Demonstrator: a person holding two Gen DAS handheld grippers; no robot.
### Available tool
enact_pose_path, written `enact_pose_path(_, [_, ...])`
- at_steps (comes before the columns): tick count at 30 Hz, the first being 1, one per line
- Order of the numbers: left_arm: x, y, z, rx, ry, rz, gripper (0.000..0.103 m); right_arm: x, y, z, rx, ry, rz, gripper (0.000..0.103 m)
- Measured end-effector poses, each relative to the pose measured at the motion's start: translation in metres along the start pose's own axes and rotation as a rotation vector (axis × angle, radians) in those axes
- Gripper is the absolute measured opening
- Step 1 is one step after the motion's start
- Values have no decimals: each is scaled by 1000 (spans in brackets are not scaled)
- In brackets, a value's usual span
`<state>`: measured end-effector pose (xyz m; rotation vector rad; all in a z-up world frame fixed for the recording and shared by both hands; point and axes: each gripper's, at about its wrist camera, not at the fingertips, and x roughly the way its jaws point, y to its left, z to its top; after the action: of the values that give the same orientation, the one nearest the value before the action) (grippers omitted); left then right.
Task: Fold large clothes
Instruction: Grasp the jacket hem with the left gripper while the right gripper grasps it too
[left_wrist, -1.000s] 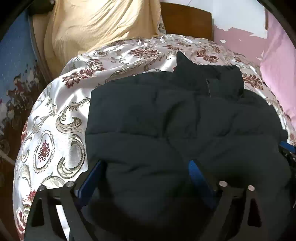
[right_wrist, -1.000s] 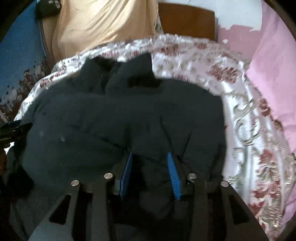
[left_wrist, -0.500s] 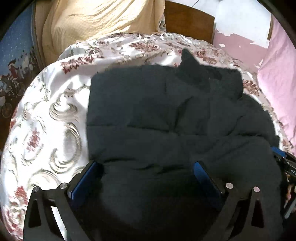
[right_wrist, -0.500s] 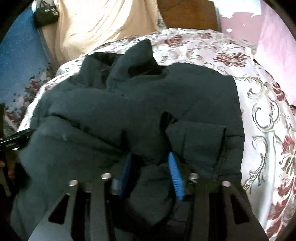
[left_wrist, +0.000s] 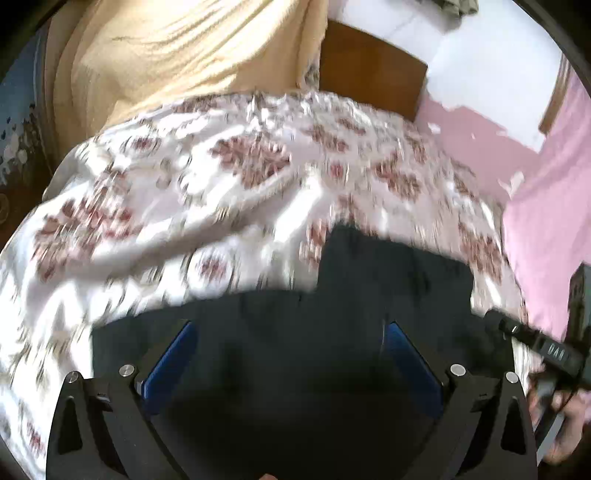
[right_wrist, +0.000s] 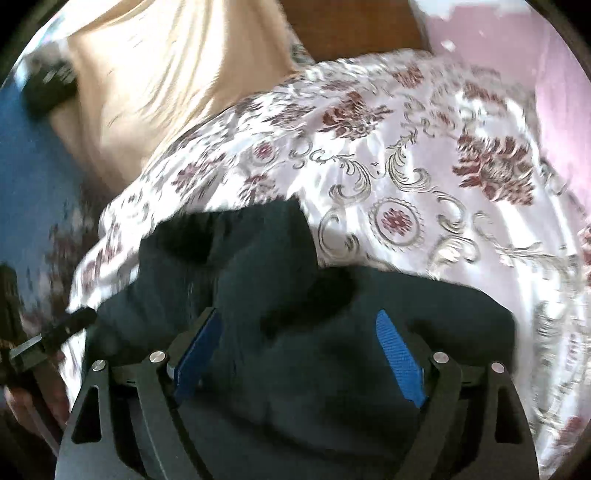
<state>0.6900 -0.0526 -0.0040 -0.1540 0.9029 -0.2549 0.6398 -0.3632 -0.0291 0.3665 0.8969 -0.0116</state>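
Observation:
A large dark padded jacket (left_wrist: 369, 295) lies on a floral bedspread (left_wrist: 221, 192); it also shows in the right wrist view (right_wrist: 258, 266). My left gripper (left_wrist: 291, 339) is open, its blue pads wide apart over the jacket's near part. My right gripper (right_wrist: 299, 336) is open too, its pads spread over dark fabric. Whether either touches the cloth I cannot tell. Both views are blurred by motion. The jacket's collar end (right_wrist: 229, 236) points away from me.
A cream blanket (left_wrist: 177, 55) hangs at the bed's head, beside a wooden headboard (left_wrist: 369, 74). A pink wall (left_wrist: 546, 206) is on the right. The other gripper's handle (left_wrist: 532, 339) shows at the right edge. The bedspread (right_wrist: 406, 192) stretches beyond the jacket.
My right gripper has opened and let go of the jacket fold it held. Both grippers have moved forward and tilted up, so the jacket sits lower in both views.

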Motion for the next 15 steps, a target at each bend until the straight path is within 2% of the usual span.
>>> enact_pose_path(3, [29,-9,23,-10,20,41,103,27,7,19,60,-6,-9,82])
enact_pose_path(8, [62,-21,30,17,90,98,103,65,27,34,66,8,-58,81])
enact_pose_path(10, [67,-23,29,16,97,101,101,71,33,35,45,7,-92,65])
enact_pose_path(11, [66,-22,29,14,86,91,99,70,33,36,38,0,-97,47])
enact_pose_path(12, [63,-21,28,9,71,75,91,68,34,36,34,-9,-97,36])
enact_pose_path(13, [59,-20,27,4,66,67,76,64,33,35,37,-18,-94,32])
enact_pose_path(14, [55,-18,27,-5,65,52,68,60,32,35,37,-28,-86,26])
enact_pose_path(15, [48,-15,26,-19,58,22,51,54,31,35,31,-35,-78,24])
